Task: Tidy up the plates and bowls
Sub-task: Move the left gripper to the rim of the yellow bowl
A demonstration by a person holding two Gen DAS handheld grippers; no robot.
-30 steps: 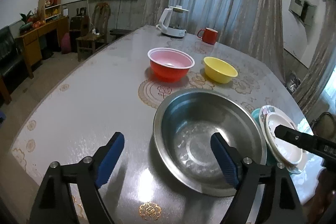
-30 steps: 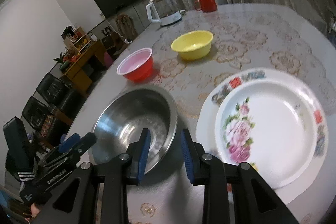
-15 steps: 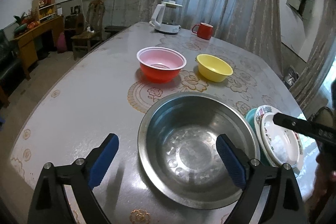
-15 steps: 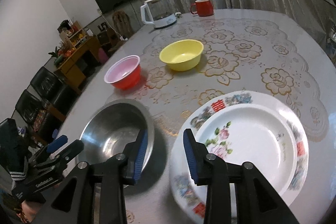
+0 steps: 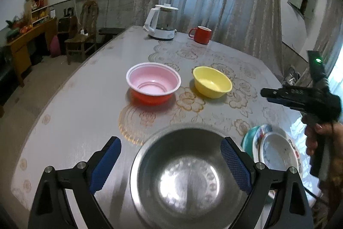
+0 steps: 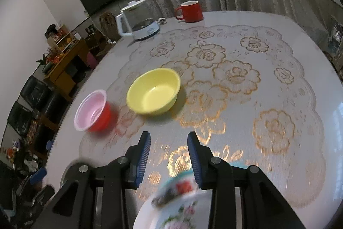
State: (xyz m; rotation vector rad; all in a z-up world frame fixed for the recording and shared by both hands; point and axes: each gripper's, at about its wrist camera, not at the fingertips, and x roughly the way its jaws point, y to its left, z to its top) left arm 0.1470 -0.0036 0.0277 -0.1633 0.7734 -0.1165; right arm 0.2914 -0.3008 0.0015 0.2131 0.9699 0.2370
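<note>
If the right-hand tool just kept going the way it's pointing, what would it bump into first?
Probably the bare table just ahead of the right tool, since it tilts downward. The yellow bowl lies farther along, slightly left. Depth is hard to judge.

The big table (image 5: 85, 121) holds a metal bowl (image 5: 186, 177), red bowl (image 5: 153, 83), yellow bowl (image 5: 212, 82), flowery plates (image 5: 276, 153), kettle (image 5: 160, 21) and red cup (image 5: 200, 34).

Black grippers (image 5: 170, 161); blue ribbed pads (image 6: 143, 159)
</note>
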